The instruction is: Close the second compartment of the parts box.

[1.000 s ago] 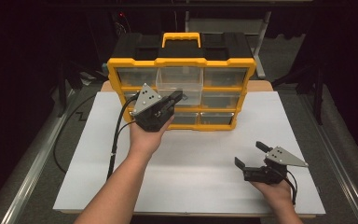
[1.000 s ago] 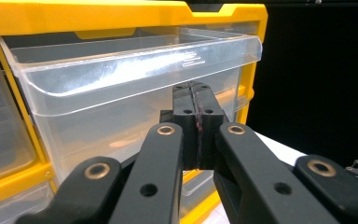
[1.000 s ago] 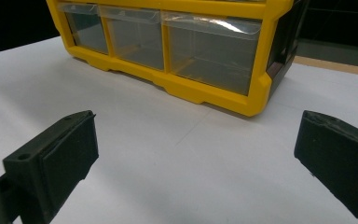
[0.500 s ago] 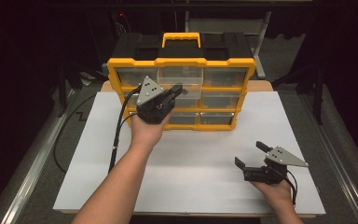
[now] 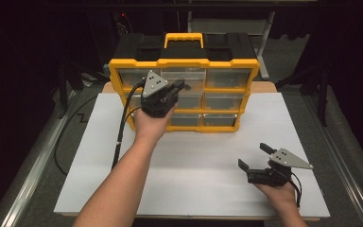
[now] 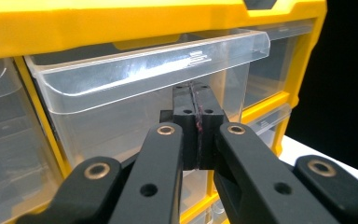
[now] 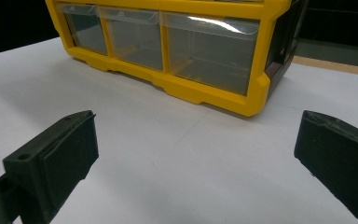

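Yellow-framed drawer cabinet point(image 5: 184, 94) stands upright at the far side of the white desk point(image 5: 194, 156). Left tongs point(image 5: 177, 90) are clenched with nothing between the jaws, tips just under the lip of the clear top-middle drawer point(image 6: 144, 79), which juts forward of its neighbours. Right tongs point(image 5: 254, 156) rest low on the desk near its front right, jaws spread wide and holding nothing, well apart from the cabinet.

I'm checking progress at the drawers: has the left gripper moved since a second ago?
Yes. The left gripper has edged up the picture against the yellow drawer cabinet, from the lower drawer rows toward the top middle drawer, jaws shut.
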A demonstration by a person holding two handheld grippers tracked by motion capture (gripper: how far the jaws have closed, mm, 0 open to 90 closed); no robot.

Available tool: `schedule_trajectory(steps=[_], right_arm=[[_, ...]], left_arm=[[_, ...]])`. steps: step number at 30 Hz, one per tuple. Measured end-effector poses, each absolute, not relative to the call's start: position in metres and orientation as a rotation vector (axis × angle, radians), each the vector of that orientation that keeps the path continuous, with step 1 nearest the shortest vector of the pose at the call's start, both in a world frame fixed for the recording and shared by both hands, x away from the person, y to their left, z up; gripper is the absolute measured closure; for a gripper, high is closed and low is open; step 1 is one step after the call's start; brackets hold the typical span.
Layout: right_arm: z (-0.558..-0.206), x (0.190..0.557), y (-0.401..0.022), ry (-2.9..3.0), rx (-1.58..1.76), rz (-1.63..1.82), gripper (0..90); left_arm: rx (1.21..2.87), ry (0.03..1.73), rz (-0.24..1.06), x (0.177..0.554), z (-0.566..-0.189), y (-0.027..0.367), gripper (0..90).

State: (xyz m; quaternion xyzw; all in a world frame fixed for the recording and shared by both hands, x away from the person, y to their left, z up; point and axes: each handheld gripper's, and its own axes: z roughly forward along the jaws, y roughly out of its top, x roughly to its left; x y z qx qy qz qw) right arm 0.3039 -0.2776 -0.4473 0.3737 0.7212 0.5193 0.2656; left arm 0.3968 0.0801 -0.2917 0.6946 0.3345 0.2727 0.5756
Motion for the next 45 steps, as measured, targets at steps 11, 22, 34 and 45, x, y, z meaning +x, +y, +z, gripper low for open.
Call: schedule_trajectory(steps=[11, 22, 34, 45], right_arm=[[-0.447, 0.304, -0.278, 1.946, 1.015, 1.404, 0.2], [-0.448, 0.305, -0.279, 1.942, 1.017, 1.415, 0.2], [-0.448, 0.305, -0.278, 1.946, 1.014, 1.408, 0.2], [-0.449, 0.305, -0.277, 1.947, 1.015, 1.403, 0.2]], left_arm=[[1.639, 0.820, 0.663, 0.411, -0.292, 0.078, 90.0], [1.626, 0.842, 0.651, 0.419, -0.296, 0.074, 90.0], [1.617, 0.779, 0.609, 0.390, -0.310, 0.084, 90.0], [1.641, 0.799, 0.579, 0.368, -0.357, 0.120, 90.0]])
